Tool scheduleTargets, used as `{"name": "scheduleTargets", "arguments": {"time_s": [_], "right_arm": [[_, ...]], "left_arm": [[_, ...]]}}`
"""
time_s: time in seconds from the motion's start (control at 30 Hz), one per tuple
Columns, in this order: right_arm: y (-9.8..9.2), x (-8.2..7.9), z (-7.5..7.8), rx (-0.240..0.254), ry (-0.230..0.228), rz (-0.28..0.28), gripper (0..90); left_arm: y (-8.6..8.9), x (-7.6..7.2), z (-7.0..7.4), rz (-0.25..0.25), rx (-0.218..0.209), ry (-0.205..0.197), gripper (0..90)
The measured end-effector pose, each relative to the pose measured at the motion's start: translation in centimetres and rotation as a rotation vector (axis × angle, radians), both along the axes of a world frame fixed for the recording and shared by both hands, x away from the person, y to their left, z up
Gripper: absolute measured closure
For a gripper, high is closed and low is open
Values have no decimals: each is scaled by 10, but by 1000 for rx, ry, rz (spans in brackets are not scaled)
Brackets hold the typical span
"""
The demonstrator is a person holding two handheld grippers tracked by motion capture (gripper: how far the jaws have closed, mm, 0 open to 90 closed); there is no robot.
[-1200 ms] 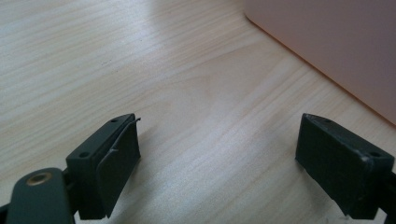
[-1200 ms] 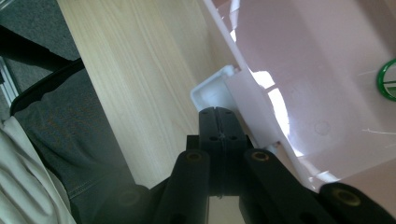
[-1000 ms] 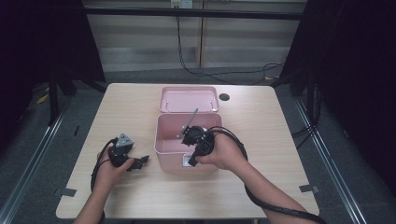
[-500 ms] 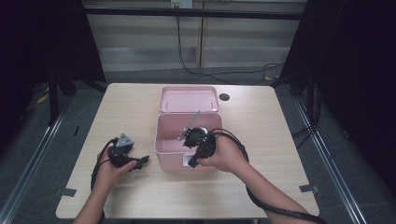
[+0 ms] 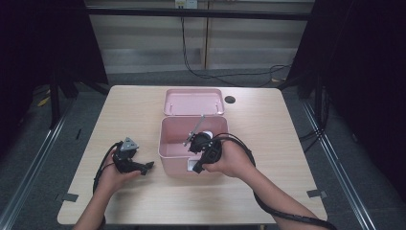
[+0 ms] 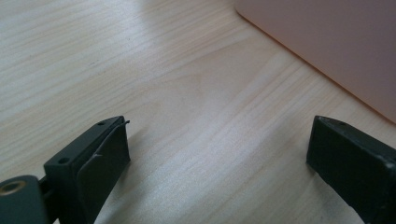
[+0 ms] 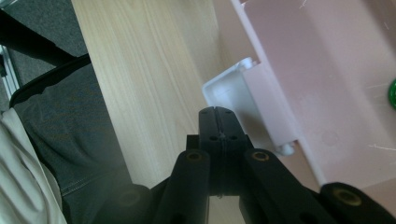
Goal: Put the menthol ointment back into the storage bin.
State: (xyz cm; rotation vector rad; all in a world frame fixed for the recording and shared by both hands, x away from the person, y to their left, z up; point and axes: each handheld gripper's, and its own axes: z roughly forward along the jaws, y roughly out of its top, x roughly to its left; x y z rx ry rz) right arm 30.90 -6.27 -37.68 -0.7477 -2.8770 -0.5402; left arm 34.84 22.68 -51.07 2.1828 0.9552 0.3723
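An open pink box (image 5: 172,158) stands mid-table, its lid (image 5: 194,101) lying behind it. My left gripper (image 5: 148,166) rests on the wood left of the box and points at its wall. Its jaws (image 6: 219,135) have just been opening and stand wide apart, with only bare table between them. My right gripper (image 5: 198,162) hangs over the box's front wall, shut with nothing held. Its tip (image 7: 218,116) sits just beside the white latch (image 7: 229,88) on the pink box wall (image 7: 299,70).
A thin grey rod (image 5: 195,128) slants up over the box by the right hand. Something green (image 7: 392,93) shows inside the box at the view's edge. The table (image 5: 287,134) has a dark round hole (image 5: 230,99) at the back. Black cables trail from both grippers.
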Motion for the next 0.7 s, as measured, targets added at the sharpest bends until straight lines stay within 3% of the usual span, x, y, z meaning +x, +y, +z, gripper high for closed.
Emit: {"name": "scheduleTargets", "arguments": {"time_s": [0.3,0.7], "right_arm": [[0,-1,-1,7,-3,12,900],[-1,2,7,-8,-66,1,900]], "left_arm": [[0,0,0,6,0,2,51],[-1,0,0,6,0,2,49]]}}
